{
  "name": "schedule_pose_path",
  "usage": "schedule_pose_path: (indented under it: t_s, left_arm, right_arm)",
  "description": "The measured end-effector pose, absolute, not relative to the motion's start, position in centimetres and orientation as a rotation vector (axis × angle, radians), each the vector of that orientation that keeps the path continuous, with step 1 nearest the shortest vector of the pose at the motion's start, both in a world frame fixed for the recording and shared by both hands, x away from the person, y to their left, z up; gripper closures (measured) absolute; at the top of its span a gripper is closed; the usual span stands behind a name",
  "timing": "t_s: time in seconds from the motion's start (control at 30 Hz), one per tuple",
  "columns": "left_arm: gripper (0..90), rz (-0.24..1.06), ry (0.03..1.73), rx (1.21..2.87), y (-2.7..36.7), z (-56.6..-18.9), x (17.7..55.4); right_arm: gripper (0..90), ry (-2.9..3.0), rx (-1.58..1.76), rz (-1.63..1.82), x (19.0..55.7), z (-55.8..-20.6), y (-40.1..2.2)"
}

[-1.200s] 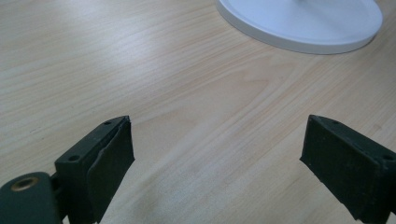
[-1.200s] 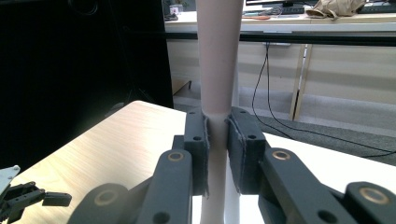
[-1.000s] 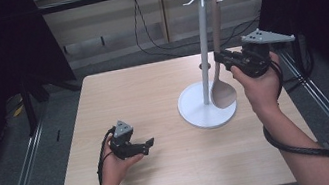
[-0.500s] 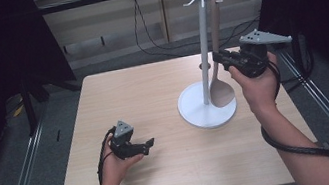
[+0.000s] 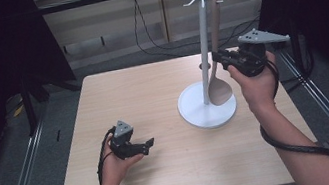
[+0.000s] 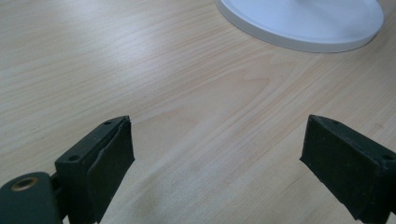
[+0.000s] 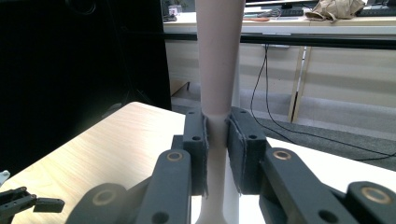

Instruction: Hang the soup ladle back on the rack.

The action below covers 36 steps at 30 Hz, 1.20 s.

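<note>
Spoon: a long pale wooden spoon (image 5: pixel 218 71) hangs upright beside the pole of the white stand, its bowl low over the stand's base, its handle rising to the hooks at the top.
Right gripper: the right gripper (image 5: pixel 221 57) has its black jaws closed almost fully on the spoon's handle, partway down; in the right gripper view the pads (image 7: pixel 198 154) press on both sides of the handle (image 7: pixel 218 56).
Stand: the white metal utensil stand with round base and hooked crown (image 5: pixel 209 110) is right ahead of the right gripper, its pole just behind the spoon, its base below the jaws.
Left gripper: the left gripper (image 5: pixel 149 142) rests low on the table, well apart from the right gripper; its jaws stand wide open with nothing between them, only bare wood under the gap (image 6: pixel 217 154).
Table: the light wooden table (image 5: pixel 142 91) stretches clear ahead of and beside the left gripper; the stand's base edge (image 6: pixel 299 25) lies ahead of its jaws.
Edges: the right gripper is near the table's right edge; the left gripper is near the front edge.
Surroundings: a grey floor with metal rails (image 5: pixel 21 172) flanks the table, and black cables (image 5: pixel 152 33) trail behind it.
</note>
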<state>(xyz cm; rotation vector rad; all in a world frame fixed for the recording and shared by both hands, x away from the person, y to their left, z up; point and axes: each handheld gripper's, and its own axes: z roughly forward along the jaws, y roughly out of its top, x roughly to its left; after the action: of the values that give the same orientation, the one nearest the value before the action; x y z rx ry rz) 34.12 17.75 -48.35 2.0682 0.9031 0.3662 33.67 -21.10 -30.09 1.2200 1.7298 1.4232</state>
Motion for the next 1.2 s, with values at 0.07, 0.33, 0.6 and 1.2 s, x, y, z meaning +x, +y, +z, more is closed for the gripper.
schedule_pose_path:
  t_s: [0.07, 0.33, 0.6, 1.2]
  left_arm:
    - [9.0, 0.365, 0.908, 2.061, 17.73, -48.36, 34.11]
    - [9.0, 0.368, 0.909, 2.057, 17.80, -48.33, 34.13]
    - [9.1, 0.366, 0.904, 2.065, 17.82, -48.31, 34.15]
    - [9.2, 0.368, 0.905, 2.058, 17.68, -48.22, 34.07]
  right_arm:
    - [77.7, 1.733, 1.220, 1.423, 33.71, -30.08, -21.07]
    - [77.4, 1.733, 1.214, 1.412, 33.70, -30.07, -21.12]
    - [73.9, 1.722, 1.213, 1.416, 33.57, -30.09, -21.26]
    - [34.1, 1.710, 1.274, 1.404, 33.14, -30.65, -21.25]
